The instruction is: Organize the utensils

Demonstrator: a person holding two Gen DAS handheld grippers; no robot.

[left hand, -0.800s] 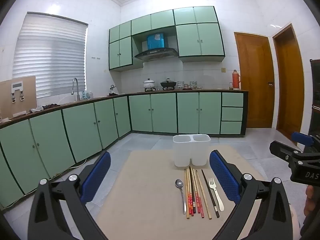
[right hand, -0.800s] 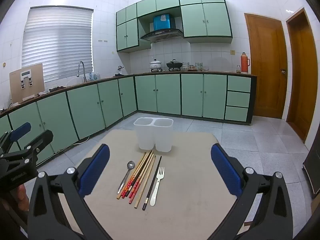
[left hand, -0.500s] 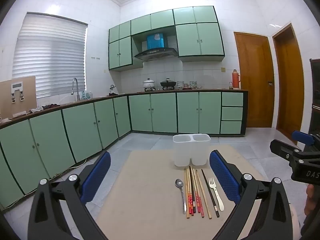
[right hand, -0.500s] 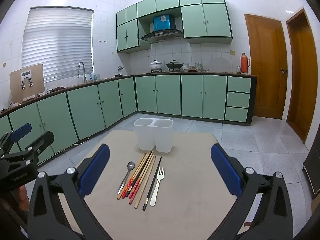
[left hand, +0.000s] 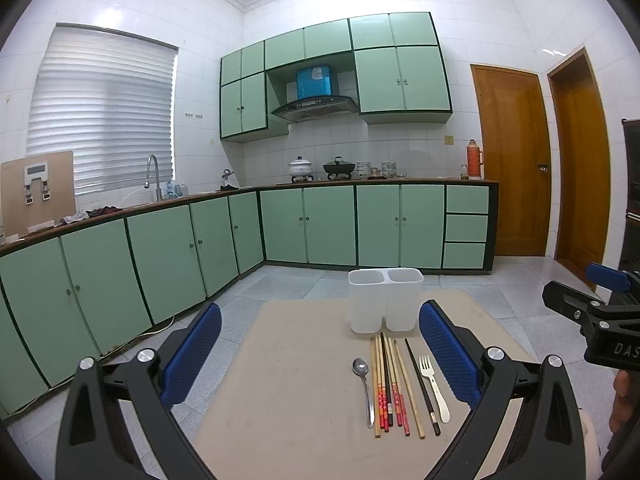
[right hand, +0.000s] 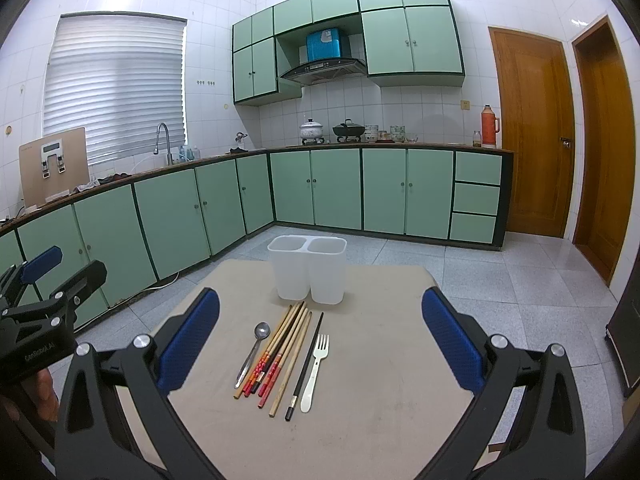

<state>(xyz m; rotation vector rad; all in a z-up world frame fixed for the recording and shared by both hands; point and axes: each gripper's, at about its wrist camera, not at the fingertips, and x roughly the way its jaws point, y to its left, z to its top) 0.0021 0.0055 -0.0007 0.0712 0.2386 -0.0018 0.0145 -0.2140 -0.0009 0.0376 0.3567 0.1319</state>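
Left gripper (left hand: pixel 320 352): jaws spread wide, nothing between the blue pads; held above the near edge of the table (left hand: pixel 288 380).
Right gripper (right hand: pixel 320 336): jaws likewise wide apart and empty, over the same table's near edge.
Utensil holder (right hand: pixel 307 270): white, two compartments side by side, upright at the far end of the table, straight ahead of the right gripper; ahead and toward the right finger in the left view. Both compartments look empty, though their floors are hidden.
Spoon (right hand: pixel 252 354): flat on the table, leftmost of the row, bowl toward the holder.
Chopsticks (right hand: pixel 280 354): a loose bundle beside the spoon, wooden and red-patterned, plus one black stick (right hand: pixel 306 364) lying apart nearer the fork.
Fork (right hand: pixel 316 370): white, rightmost, tines toward the holder.
Row position: centred between the right gripper's fingers; in the left view it lies close to the right finger (left hand: pixel 450 352).
Left view only: the right gripper enters at the frame's right edge, with part of a hand (left hand: pixel 622 404) below it.
Right view only: the left gripper at the frame's left edge; the table's far right corner.
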